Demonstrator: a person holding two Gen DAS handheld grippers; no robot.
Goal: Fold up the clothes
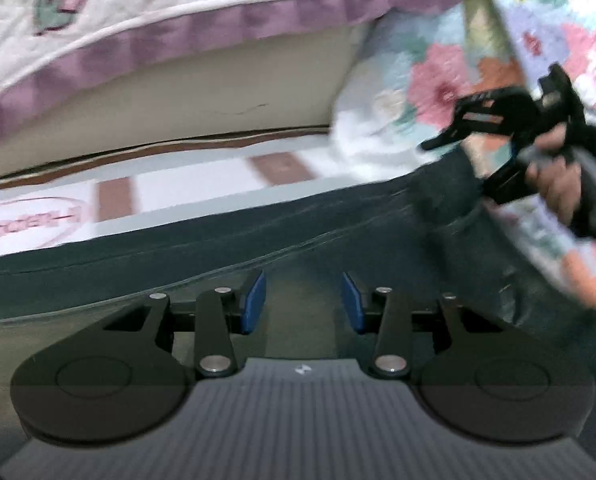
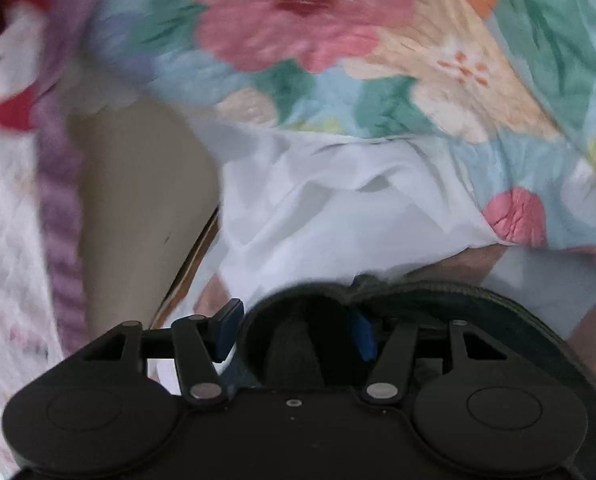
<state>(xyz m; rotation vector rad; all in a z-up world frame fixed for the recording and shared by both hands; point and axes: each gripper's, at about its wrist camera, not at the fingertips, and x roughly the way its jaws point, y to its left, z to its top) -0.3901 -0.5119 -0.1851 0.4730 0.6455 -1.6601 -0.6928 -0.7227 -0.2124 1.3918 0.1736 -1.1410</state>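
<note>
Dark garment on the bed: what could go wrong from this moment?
1. The right gripper has a bunched fold of the dark garment between its jaws; it may grab several layers and fold crooked.
2. The left gripper is open, gripping nothing, so that side could drag.
3. The floral quilt lies close and might get caught.

I'm clearly in a bedroom at home, working on a bed [image 1: 217, 176] with a floral quilt [image 2: 298, 40] and a strawberry-patterned blanket [image 1: 97, 20] piled around me.
</note>
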